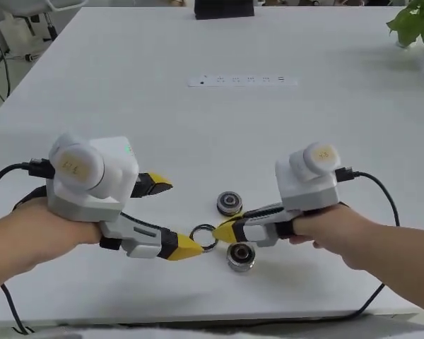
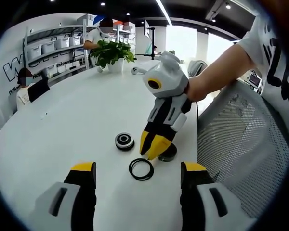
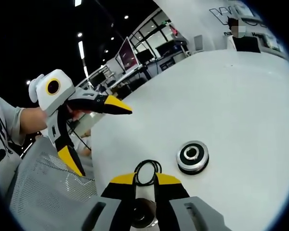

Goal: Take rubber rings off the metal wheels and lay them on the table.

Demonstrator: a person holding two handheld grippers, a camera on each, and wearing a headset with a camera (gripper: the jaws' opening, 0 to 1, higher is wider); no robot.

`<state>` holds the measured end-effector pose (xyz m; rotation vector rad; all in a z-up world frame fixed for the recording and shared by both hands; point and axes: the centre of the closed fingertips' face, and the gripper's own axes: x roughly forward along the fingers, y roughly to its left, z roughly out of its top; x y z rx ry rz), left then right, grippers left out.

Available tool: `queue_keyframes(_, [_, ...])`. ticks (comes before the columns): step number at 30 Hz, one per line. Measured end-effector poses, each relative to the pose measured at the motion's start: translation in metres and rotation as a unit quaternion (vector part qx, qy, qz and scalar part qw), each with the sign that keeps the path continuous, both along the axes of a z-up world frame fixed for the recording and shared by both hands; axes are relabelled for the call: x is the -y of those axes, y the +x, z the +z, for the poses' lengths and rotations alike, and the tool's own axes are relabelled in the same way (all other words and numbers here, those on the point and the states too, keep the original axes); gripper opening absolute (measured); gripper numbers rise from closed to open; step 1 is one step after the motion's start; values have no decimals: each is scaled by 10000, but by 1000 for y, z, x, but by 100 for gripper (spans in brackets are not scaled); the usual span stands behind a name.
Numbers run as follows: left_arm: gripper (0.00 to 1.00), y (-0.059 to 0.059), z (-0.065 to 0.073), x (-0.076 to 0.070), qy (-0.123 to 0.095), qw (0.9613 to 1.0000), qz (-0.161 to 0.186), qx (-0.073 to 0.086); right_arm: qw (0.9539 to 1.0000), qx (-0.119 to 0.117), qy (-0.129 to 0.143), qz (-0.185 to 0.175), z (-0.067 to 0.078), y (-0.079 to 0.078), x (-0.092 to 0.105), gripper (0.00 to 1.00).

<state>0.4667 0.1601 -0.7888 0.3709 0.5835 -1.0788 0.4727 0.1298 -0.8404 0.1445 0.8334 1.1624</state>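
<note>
A thin black rubber ring lies flat on the white desk between my tongs: left tongs gape wide, right tongs sit pressed together over the near metal wheel. The far metal wheel seems to wear a ring; soft, light, stretchy, so I'd pinch its outer edge and peel

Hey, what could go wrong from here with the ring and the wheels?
1. The right tongs hang shut right beside the rubber ring; pulling away might drag it.
2. The nearer metal wheel lies by them, close to the table edge; a nudge could send it off.
</note>
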Motion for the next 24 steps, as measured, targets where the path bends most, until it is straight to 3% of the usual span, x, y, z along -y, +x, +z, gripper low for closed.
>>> queue_keyframes(13, [68,4,0,1,-3,10000,17,-4,9994,171,178,-238,15,13,8,17])
queue_keyframes(24, [67,11,0,6,-10,10000,-7,-15,9979,462,226,-383,22,23,18,20])
